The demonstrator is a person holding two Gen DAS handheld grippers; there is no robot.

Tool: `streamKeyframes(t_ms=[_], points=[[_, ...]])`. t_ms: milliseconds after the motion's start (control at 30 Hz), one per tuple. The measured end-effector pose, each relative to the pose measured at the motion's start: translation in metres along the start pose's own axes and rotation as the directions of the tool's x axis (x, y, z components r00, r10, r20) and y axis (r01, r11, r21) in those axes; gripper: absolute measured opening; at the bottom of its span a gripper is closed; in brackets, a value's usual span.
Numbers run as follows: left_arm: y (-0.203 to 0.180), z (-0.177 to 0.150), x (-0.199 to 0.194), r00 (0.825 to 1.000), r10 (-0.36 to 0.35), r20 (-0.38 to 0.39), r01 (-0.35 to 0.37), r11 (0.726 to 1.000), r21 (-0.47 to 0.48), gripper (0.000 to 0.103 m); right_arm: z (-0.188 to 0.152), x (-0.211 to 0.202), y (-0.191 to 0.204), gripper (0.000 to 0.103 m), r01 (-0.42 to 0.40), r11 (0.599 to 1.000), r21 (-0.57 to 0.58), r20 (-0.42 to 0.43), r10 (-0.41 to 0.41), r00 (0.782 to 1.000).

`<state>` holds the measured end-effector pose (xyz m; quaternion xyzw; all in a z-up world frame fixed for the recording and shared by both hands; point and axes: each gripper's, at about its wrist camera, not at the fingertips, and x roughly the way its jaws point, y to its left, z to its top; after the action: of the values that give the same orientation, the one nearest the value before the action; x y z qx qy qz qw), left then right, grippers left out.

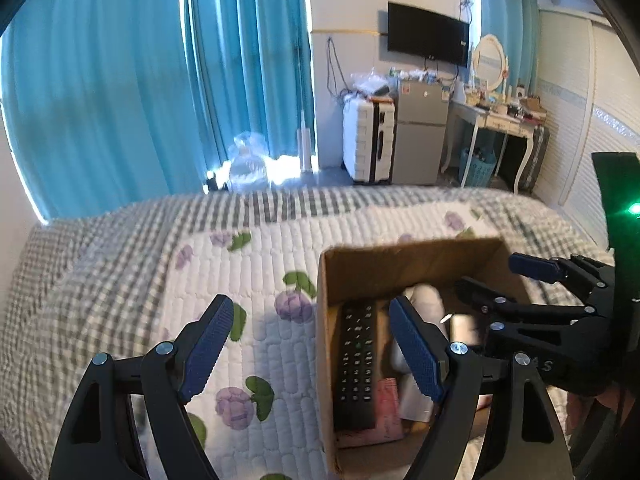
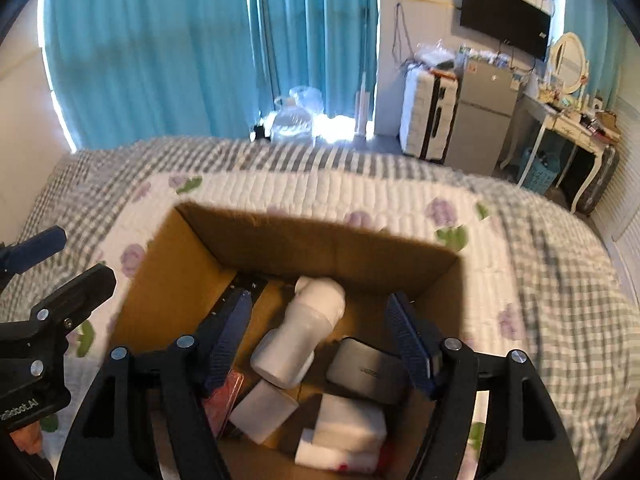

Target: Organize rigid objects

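Note:
An open cardboard box (image 2: 316,246) sits on the quilted bed (image 1: 256,264). Inside it lie a black remote (image 1: 356,360), a white bottle (image 2: 304,328), a grey flat device (image 2: 366,368), a white roll (image 2: 262,410), white packets (image 2: 346,430) and a pink item (image 1: 386,410). My right gripper (image 2: 320,344) is open and empty, hovering over the box's inside above the bottle. My left gripper (image 1: 314,350) is open and empty, straddling the box's left wall (image 1: 326,360); it also shows at the left edge of the right wrist view (image 2: 52,264). The right gripper shows in the left wrist view (image 1: 502,276).
Blue curtains (image 1: 160,80) hang behind the bed. Beyond its foot stand a white suitcase (image 1: 368,140), a small grey fridge (image 1: 422,132), a wall TV (image 1: 428,38) and a cluttered dressing table (image 1: 508,114). A water jug (image 1: 248,164) stands on the floor.

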<state>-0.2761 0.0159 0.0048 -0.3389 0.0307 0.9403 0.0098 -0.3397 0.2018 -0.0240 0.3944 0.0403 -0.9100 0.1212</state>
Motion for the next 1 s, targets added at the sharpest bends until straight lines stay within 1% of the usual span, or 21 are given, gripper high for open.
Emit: streamKeyframes(t_ms=[167, 267, 333, 433, 467, 500, 533, 567, 600, 633, 700, 733, 767, 800, 867, 900, 967, 1000], points=[[-0.013, 0.022, -0.069, 0.995, 0.006, 0.101, -0.009, 1.0, 0.028, 0.082, 0.016, -0.08, -0.005, 0.07, 0.036, 0.999, -0.006, 0.099, -0.035, 0.994], [-0.018, 0.032, -0.115, 0.984, 0.006, 0.176, -0.011, 0.999, 0.03, 0.082, 0.026, -0.136, -0.004, 0.07, 0.062, 0.998, -0.016, 0.171, -0.058, 0.983], [-0.021, 0.036, -0.147, 0.974, 0.007, 0.227, -0.015, 0.999, 0.033, 0.082, 0.026, -0.169, -0.001, 0.07, 0.072, 0.997, -0.019, 0.219, -0.066, 0.973], [-0.025, 0.04, -0.186, 0.954, 0.015, 0.3, -0.028, 0.999, 0.038, 0.083, 0.024, -0.231, 0.006, 0.07, 0.075, 0.997, -0.011, 0.308, -0.068, 0.949], [-0.025, 0.038, -0.202, 0.944, 0.016, 0.329, -0.03, 0.999, 0.039, 0.087, 0.023, -0.249, 0.009, 0.07, 0.077, 0.997, -0.011, 0.335, -0.069, 0.94], [-0.025, 0.037, -0.211, 0.937, 0.014, 0.348, -0.028, 0.999, 0.037, 0.095, 0.021, -0.264, 0.01, 0.07, 0.081, 0.997, -0.008, 0.359, -0.073, 0.93], [-0.024, 0.034, -0.224, 0.928, 0.012, 0.372, -0.025, 0.999, 0.032, 0.098, 0.017, -0.283, 0.012, 0.07, 0.092, 0.996, -0.004, 0.392, -0.083, 0.916], [-0.023, 0.03, -0.234, 0.92, 0.014, 0.392, -0.026, 0.999, 0.025, 0.103, 0.014, -0.297, 0.015, 0.074, 0.102, 0.995, -0.002, 0.413, -0.092, 0.906], [-0.021, 0.025, -0.243, 0.91, 0.014, 0.414, -0.024, 1.0, 0.019, 0.103, 0.008, -0.311, 0.017, 0.08, 0.119, 0.993, 0.001, 0.437, -0.107, 0.893], [-0.019, 0.018, -0.252, 0.901, 0.011, 0.434, -0.02, 1.0, 0.018, 0.103, 0.002, -0.323, 0.02, 0.083, 0.136, 0.991, 0.006, 0.461, -0.123, 0.879], [-0.019, 0.004, -0.264, 0.889, 0.015, 0.458, -0.028, 0.999, 0.022, 0.103, -0.013, -0.341, 0.024, 0.095, 0.162, 0.987, 0.014, 0.495, -0.147, 0.856], [-0.016, -0.004, -0.268, 0.881, 0.018, 0.472, -0.036, 0.999, 0.029, 0.103, -0.023, -0.348, 0.027, 0.099, 0.171, 0.985, 0.016, 0.512, -0.155, 0.845], [-0.014, -0.013, -0.27, 0.875, 0.024, 0.484, -0.044, 0.999, 0.03, 0.103, -0.029, -0.352, 0.028, 0.103, 0.175, 0.984, 0.02, 0.522, -0.16, 0.838], [-0.013, -0.019, -0.27, 0.871, 0.039, 0.489, -0.058, 0.998, 0.022, 0.103, -0.041, -0.355, 0.029, 0.103, 0.176, 0.984, 0.031, 0.539, -0.164, 0.826], [-0.007, -0.037, -0.269, 0.859, 0.072, 0.506, -0.074, 0.997, -0.017, 0.103, -0.061, -0.355, 0.028, 0.103, 0.158, 0.986, 0.046, 0.561, -0.157, 0.813], [-0.008, -0.043, -0.267, 0.857, 0.073, 0.51, -0.069, 0.997, -0.027, 0.103, -0.074, -0.349, 0.027, 0.103, 0.138, 0.989, 0.052, 0.568, -0.143, 0.811], [-0.004, -0.061, -0.256, 0.853, 0.104, 0.511, -0.078, 0.994, -0.073, 0.103, -0.092, -0.335, 0.025, 0.103, 0.1, 0.993, 0.055, 0.565, -0.113, 0.817], [-0.005, -0.068, -0.253, 0.852, 0.108, 0.512, -0.075, 0.994, -0.085, 0.103, -0.103, -0.328, 0.025, 0.103, 0.08, 0.995, 0.054, 0.568, -0.097, 0.817]])
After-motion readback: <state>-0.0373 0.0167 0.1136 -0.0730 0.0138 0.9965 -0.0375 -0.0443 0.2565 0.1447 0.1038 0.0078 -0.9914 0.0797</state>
